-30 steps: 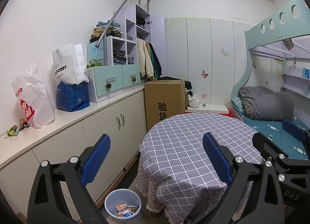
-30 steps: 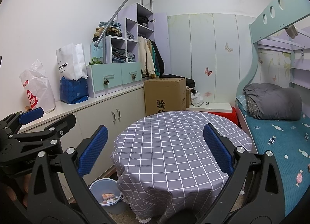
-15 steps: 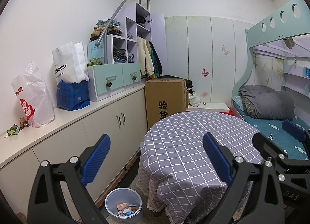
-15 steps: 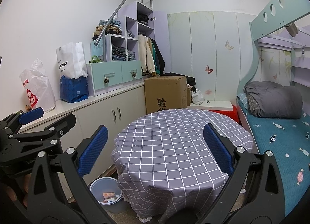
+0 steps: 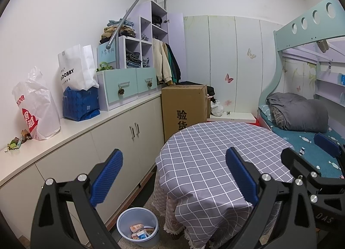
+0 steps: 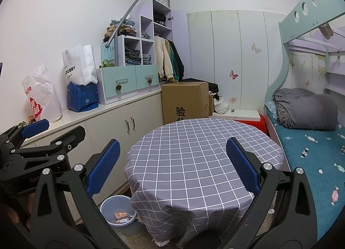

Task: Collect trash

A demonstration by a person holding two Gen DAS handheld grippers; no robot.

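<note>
A light blue trash bin (image 5: pixel 138 225) stands on the floor left of the round table (image 5: pixel 215 162); it holds several wrappers and small cartons (image 5: pixel 140 231). It also shows in the right wrist view (image 6: pixel 118 212). The table has a grey checked cloth (image 6: pixel 194 162). My left gripper (image 5: pixel 174 177) is open and empty, held above the table's near left edge. My right gripper (image 6: pixel 170 167) is open and empty over the table's near edge. Small scraps (image 5: pixel 18 141) lie on the counter at far left.
A white counter with cabinets (image 5: pixel 97 141) runs along the left wall, carrying plastic bags (image 5: pixel 34 106), a blue bag (image 5: pixel 80 104) and drawer units (image 5: pixel 127 89). A cardboard box (image 5: pixel 185 108) stands behind the table. A bunk bed (image 5: pixel 301 124) is on the right.
Both views have shifted slightly, with the table and bin sitting a little lower in frame. Both grippers stay open and empty.
</note>
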